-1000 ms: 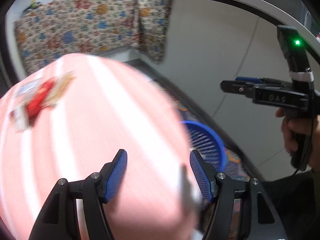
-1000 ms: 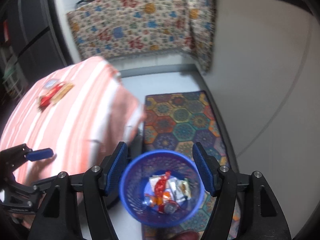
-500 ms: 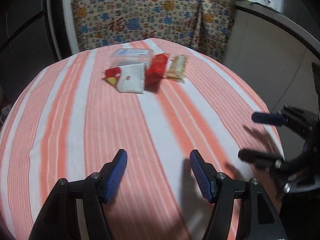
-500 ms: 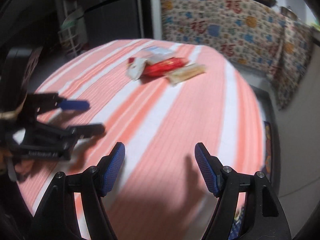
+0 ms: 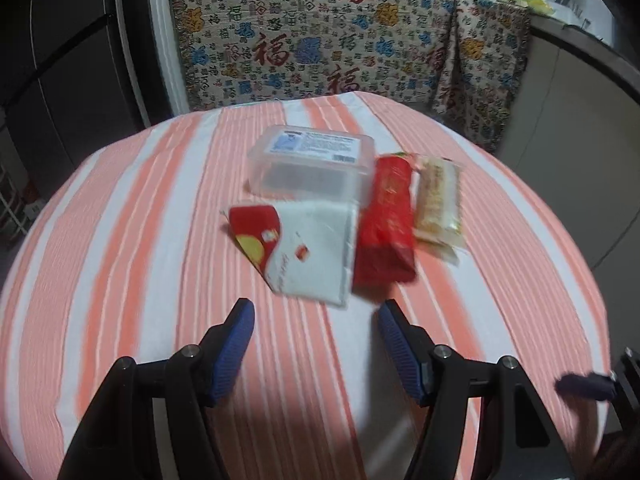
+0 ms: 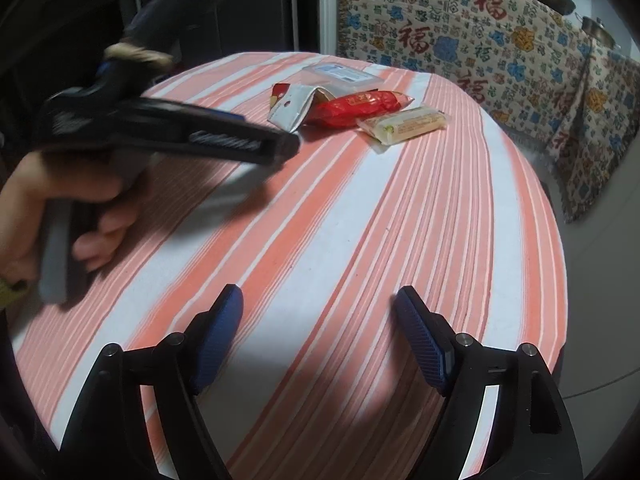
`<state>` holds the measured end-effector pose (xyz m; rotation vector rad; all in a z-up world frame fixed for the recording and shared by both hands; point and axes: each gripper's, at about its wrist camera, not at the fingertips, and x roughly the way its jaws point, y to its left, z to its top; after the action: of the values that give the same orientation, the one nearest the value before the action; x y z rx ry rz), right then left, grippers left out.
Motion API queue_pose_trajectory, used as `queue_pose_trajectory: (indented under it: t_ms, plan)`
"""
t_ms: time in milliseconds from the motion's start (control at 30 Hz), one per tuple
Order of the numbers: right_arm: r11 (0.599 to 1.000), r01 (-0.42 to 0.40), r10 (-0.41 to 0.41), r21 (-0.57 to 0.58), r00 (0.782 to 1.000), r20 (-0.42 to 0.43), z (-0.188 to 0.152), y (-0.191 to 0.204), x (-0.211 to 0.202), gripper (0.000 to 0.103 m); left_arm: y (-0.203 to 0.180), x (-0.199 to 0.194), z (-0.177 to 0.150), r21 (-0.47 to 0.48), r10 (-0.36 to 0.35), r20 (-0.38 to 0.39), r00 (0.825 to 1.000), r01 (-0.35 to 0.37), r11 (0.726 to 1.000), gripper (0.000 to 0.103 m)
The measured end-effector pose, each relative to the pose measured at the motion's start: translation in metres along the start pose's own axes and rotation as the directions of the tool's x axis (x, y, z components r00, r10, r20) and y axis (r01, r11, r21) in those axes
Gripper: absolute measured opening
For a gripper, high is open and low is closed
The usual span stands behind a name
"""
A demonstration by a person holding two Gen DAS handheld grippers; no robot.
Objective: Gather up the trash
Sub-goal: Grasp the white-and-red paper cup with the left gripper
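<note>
Trash lies in a cluster on the striped table. A white-and-red wrapper (image 5: 304, 252) is nearest, with a red packet (image 5: 386, 220) and a pale yellow snack bar (image 5: 438, 200) to its right and a clear plastic box (image 5: 312, 164) behind. My left gripper (image 5: 314, 344) is open and empty, just short of the white-and-red wrapper. My right gripper (image 6: 320, 336) is open and empty over the near table. The same wrapper (image 6: 290, 110), red packet (image 6: 360, 106), snack bar (image 6: 404, 124) and box (image 6: 340, 76) lie far ahead of it. The left gripper shows at the left of the right wrist view (image 6: 276, 146).
The round table has an orange-and-white striped cloth (image 5: 160, 280). A patterned cloth (image 5: 320, 40) hangs over furniture behind it. Dark cabinets (image 5: 60, 60) stand at the left. The table edge drops to the floor at the right (image 6: 560, 260).
Both grippers have swung from the blue bin on the floor to the table. The left has moved closer to the trash cluster. Both stayed open.
</note>
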<state>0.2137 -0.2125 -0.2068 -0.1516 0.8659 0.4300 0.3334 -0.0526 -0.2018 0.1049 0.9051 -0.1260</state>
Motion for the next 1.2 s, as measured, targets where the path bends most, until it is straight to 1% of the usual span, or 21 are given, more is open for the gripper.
queue_pose_trajectory:
  t_ms: [67,133,167,233,267,367,400,433,500,567,633,700,767,800,867,900,933,1000,1033,1100,1200]
  plan:
    - [1.000,-0.003,0.003,-0.003,1.000,0.001,0.001,0.000,0.000,0.083,0.008,0.005,0.005,-0.019,0.038,0.001,0.999,-0.037,0.999,0.066]
    - [1.000,-0.005,0.005,-0.007,1.000,0.002,0.001,0.000,0.002,0.085,0.026,0.004,0.005,-0.079,0.073,-0.002,0.997,-0.073,0.994,0.067]
    - [1.000,-0.006,0.006,-0.008,1.000,0.002,0.002,0.001,0.002,0.087,0.040,0.004,0.003,-0.121,0.076,-0.009,0.997,-0.077,0.990,0.067]
    - [1.000,-0.007,0.007,-0.009,1.000,0.002,0.003,0.001,0.004,0.089,0.069,-0.003,-0.006,-0.192,0.049,0.010,0.999,-0.047,0.980,0.066]
    - [1.000,-0.008,0.008,-0.009,1.000,0.002,0.004,0.001,0.004,0.090,0.083,-0.007,-0.010,-0.219,0.057,0.011,0.998,-0.053,0.974,0.066]
    - [1.000,-0.007,0.007,-0.012,1.000,0.007,0.004,0.003,0.006,0.093,0.105,-0.017,-0.021,-0.236,0.088,0.005,0.996,-0.085,0.968,0.066]
    - [1.000,-0.006,0.007,-0.013,1.000,0.008,0.005,0.003,0.007,0.094,0.106,-0.021,-0.023,-0.238,0.079,0.009,0.997,-0.074,0.968,0.066]
    - [1.000,-0.007,0.007,-0.015,1.000,0.007,0.005,0.004,0.007,0.094,0.106,-0.026,-0.024,-0.242,0.055,0.024,0.998,-0.048,0.969,0.066]
    - [1.000,-0.010,0.010,-0.012,1.000,0.007,0.005,0.002,0.007,0.094,0.099,-0.039,-0.018,-0.234,-0.001,0.086,0.996,0.022,0.972,0.066]
    - [1.000,-0.010,0.010,-0.011,1.000,0.008,0.005,0.002,0.007,0.095,0.084,-0.046,-0.005,-0.212,-0.048,0.129,0.990,0.075,0.974,0.066]
    - [1.000,-0.013,0.013,-0.011,1.000,0.009,0.005,0.002,0.007,0.095,0.067,-0.044,0.011,-0.186,-0.081,0.138,0.987,0.106,0.977,0.072]
    - [1.000,-0.013,0.013,-0.012,1.000,0.008,0.005,0.002,0.007,0.095,0.051,-0.028,0.029,-0.173,-0.073,0.107,0.992,0.091,0.981,0.073]
    - [1.000,-0.014,0.014,-0.014,1.000,0.009,0.005,0.002,0.006,0.096,0.044,-0.001,0.042,-0.180,-0.009,0.035,0.999,0.015,0.984,0.073]
    - [1.000,-0.014,0.014,-0.014,1.000,0.010,0.005,0.003,0.006,0.096,0.045,0.013,0.046,-0.199,0.021,-0.010,1.000,-0.022,0.980,0.073]
    - [1.000,-0.014,0.014,-0.014,1.000,0.010,0.005,0.002,0.006,0.096,0.052,0.031,0.045,-0.238,0.015,-0.058,0.998,-0.028,0.971,0.073]
    - [1.000,-0.014,0.014,-0.014,1.000,0.010,0.005,0.003,0.007,0.096,0.053,0.031,0.043,-0.234,0.019,-0.050,0.999,-0.030,0.972,0.072]
    - [1.000,-0.015,0.015,-0.014,1.000,0.010,0.005,0.002,0.007,0.096,0.052,0.029,0.043,-0.214,0.022,-0.039,0.999,-0.029,0.976,0.063]
    - [1.000,-0.017,0.017,-0.014,1.000,0.010,0.005,0.003,0.007,0.096,0.051,0.022,0.038,-0.167,-0.003,-0.024,1.000,-0.001,0.986,0.044]
    - [1.000,-0.017,0.017,-0.014,1.000,0.009,0.006,0.003,0.007,0.096,0.052,0.017,0.035,-0.145,-0.007,-0.017,1.000,0.005,0.989,0.032]
    - [1.000,-0.017,0.018,-0.014,1.000,0.008,0.006,0.003,0.006,0.097,0.056,0.005,0.029,-0.100,-0.016,-0.007,1.000,0.015,0.995,0.025]
    - [1.000,-0.018,0.018,-0.014,1.000,0.008,0.006,0.003,0.007,0.097,0.067,-0.022,0.014,-0.040,-0.040,0.007,0.999,0.041,0.998,0.024]
